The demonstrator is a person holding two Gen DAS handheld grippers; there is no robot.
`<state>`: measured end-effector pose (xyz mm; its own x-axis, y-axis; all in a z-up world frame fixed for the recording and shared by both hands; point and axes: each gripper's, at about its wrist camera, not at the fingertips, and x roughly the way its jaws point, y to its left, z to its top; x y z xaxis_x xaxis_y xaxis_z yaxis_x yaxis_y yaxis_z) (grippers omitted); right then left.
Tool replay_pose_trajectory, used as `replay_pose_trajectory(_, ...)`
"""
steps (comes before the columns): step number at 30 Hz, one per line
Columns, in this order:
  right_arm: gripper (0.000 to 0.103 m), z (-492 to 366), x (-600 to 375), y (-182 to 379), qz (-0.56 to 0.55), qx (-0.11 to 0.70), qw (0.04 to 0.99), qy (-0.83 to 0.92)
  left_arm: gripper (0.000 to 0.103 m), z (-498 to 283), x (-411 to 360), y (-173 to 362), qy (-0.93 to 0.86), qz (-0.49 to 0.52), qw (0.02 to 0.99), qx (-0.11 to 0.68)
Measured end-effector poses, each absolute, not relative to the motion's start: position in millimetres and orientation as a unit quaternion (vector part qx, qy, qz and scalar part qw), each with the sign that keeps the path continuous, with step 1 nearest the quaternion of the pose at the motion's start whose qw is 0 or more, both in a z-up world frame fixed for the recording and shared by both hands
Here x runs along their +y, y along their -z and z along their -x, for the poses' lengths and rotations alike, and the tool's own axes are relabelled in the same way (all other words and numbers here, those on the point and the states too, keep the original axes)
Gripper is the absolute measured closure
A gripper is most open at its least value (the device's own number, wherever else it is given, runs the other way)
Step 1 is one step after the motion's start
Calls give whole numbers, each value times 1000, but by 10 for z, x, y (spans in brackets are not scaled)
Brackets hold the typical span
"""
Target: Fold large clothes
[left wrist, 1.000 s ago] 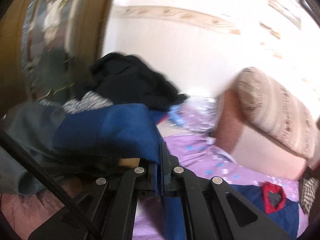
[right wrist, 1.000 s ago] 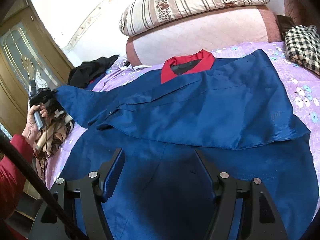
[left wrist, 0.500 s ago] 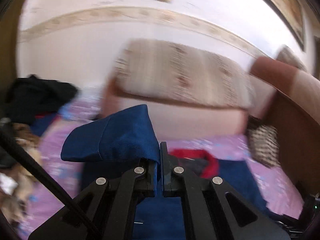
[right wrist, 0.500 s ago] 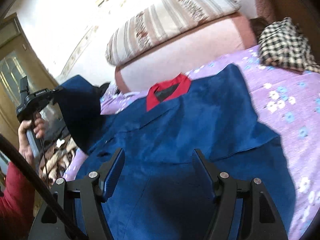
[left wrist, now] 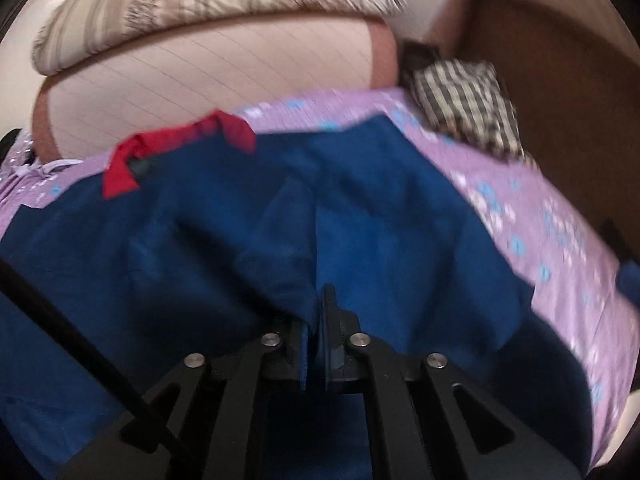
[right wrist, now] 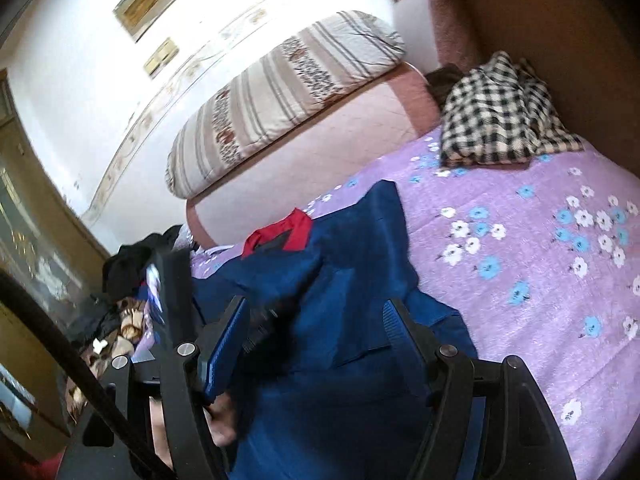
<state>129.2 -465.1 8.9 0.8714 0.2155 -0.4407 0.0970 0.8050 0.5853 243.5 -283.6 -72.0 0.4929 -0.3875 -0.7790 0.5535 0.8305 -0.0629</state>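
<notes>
A large blue garment (left wrist: 400,220) with a red collar (left wrist: 120,172) lies spread on the bed. My left gripper (left wrist: 316,312) hangs low over its middle with the folded-over blue sleeve (left wrist: 248,240) between its jaws, which are starting to open. In the right wrist view the garment (right wrist: 352,280) and collar (right wrist: 280,236) lie ahead. My right gripper (right wrist: 315,306) stands open above the cloth, holding nothing. The left tool's black body (right wrist: 176,292) and the person's hand (right wrist: 220,420) show at that view's lower left.
A purple flowered sheet (right wrist: 520,260) covers the bed. A checked cloth (right wrist: 500,120) lies by the brown headboard (right wrist: 540,20). A striped pillow (right wrist: 280,92) rests on a pink bolster (left wrist: 200,80). Dark clothes (right wrist: 132,264) are piled at the left.
My left gripper carried the sleeve from the bed's left side across and down onto the garment's body. The right gripper swung right, staying open.
</notes>
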Motion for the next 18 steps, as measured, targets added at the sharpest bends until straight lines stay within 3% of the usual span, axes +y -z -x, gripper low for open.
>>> replay_pose_trajectory(1,29,-1296,-4684,-77,-315,252,914,-29,84,-2425,-2844,735,289,-100,851,427)
replay_pose_trajectory(2,29,-1299,-4698,-65,-318,253,913,-28,57,-2386,-2874,743,313,-103,838,435)
replay_pose_trajectory(4,28,-1304,-4732,-54,-324,253,911,-22,15,-2320,-2885,707,336,-118,822,444)
replay_pose_trajectory(8,28,-1331,-4732,-40,-335,254,907,-17,14,-2093,-2669,418,359,-136,831,402)
replay_pose_trajectory(12,27,-1459,-4652,-40,-324,266,907,-28,14,-2243,-1890,86,330,-105,865,362)
replay_pose_trajectory(18,27,-2157,-4283,159,-299,352,881,-100,15,-3201,-472,546,163,-35,873,459)
